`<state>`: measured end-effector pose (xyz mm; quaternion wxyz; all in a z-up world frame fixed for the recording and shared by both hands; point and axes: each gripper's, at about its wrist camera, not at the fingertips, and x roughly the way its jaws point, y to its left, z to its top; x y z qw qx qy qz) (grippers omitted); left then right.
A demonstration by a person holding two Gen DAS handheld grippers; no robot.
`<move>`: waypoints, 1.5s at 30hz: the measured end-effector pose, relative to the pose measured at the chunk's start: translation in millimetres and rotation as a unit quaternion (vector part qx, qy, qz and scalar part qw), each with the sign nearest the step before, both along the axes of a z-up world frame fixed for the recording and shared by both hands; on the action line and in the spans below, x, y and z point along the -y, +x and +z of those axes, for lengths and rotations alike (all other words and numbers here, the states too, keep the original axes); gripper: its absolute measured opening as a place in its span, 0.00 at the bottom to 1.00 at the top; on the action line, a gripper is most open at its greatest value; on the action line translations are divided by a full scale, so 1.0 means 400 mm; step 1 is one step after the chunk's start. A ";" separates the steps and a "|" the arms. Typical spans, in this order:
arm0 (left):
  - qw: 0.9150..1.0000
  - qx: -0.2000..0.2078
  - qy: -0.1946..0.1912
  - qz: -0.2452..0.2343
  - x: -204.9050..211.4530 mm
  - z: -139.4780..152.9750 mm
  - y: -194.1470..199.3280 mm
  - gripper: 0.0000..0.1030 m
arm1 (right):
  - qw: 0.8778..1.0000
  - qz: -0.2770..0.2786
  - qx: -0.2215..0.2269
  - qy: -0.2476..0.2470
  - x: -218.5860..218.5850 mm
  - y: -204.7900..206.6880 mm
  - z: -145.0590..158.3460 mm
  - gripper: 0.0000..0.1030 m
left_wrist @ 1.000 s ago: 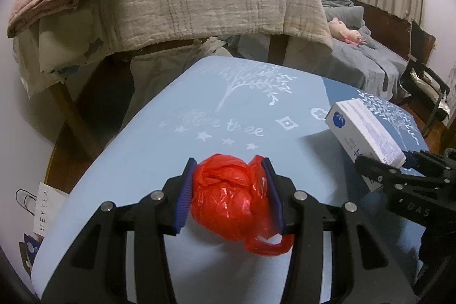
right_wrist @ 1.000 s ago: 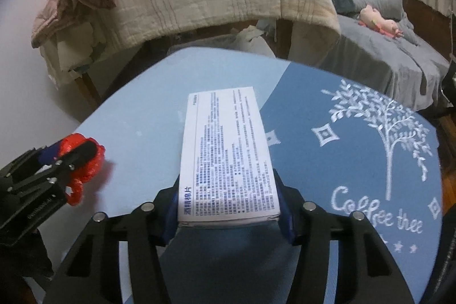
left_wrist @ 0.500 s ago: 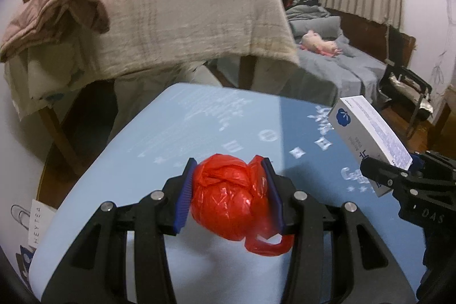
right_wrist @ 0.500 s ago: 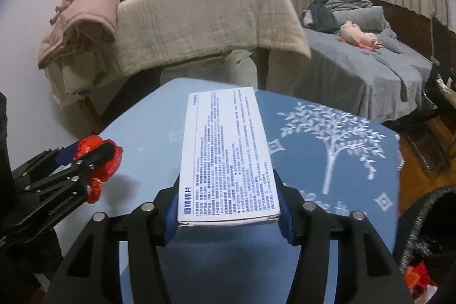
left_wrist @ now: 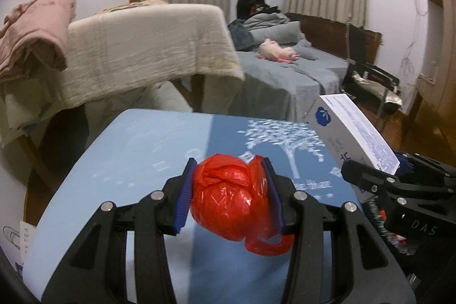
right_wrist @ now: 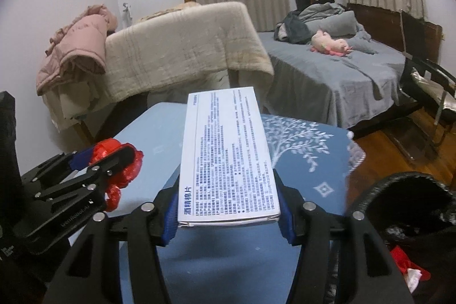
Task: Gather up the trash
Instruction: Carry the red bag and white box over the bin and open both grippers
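Note:
My left gripper (left_wrist: 229, 190) is shut on a crumpled red plastic bag (left_wrist: 228, 201) and holds it above the blue table (left_wrist: 136, 150). My right gripper (right_wrist: 226, 207) is shut on a flat white box (right_wrist: 228, 161) with printed text, held level above the table. The box also shows at the right of the left wrist view (left_wrist: 353, 133), and the red bag shows at the left of the right wrist view (right_wrist: 119, 161). A black trash bin (right_wrist: 413, 218) with a black liner stands by the table's right edge, with red and white scraps inside.
A chair draped with a beige blanket (right_wrist: 185, 47) and a pink jacket (right_wrist: 77, 47) stands behind the table. A grey bed (right_wrist: 327, 70) with a pink plush toy lies further back. A folding chair (right_wrist: 427, 87) stands on the wooden floor at right.
Both grippers have lifted and swung to the right with their loads. The table has dropped lower in view and the black bin has come into the right wrist view.

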<state>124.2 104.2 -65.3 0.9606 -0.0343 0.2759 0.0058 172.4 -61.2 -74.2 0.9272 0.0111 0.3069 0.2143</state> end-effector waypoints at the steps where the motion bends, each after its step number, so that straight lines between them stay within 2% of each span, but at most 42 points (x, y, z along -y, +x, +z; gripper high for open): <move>1: 1.000 0.004 -0.001 -0.009 0.021 0.009 -0.004 0.43 | 1.000 -0.003 0.002 0.000 0.012 -0.006 0.005 0.54; 10: 0.998 0.026 0.003 -0.051 0.144 0.059 -0.035 0.43 | 0.999 -0.042 0.017 0.007 0.137 -0.059 0.051 0.54; 27: 0.989 0.051 0.014 -0.137 0.379 0.104 -0.091 0.43 | 0.991 -0.127 0.028 0.009 0.368 -0.162 0.060 0.54; 45: 0.974 0.040 0.018 -0.221 0.585 0.062 -0.090 0.43 | 0.975 -0.220 0.007 0.004 0.592 -0.232 -0.002 0.54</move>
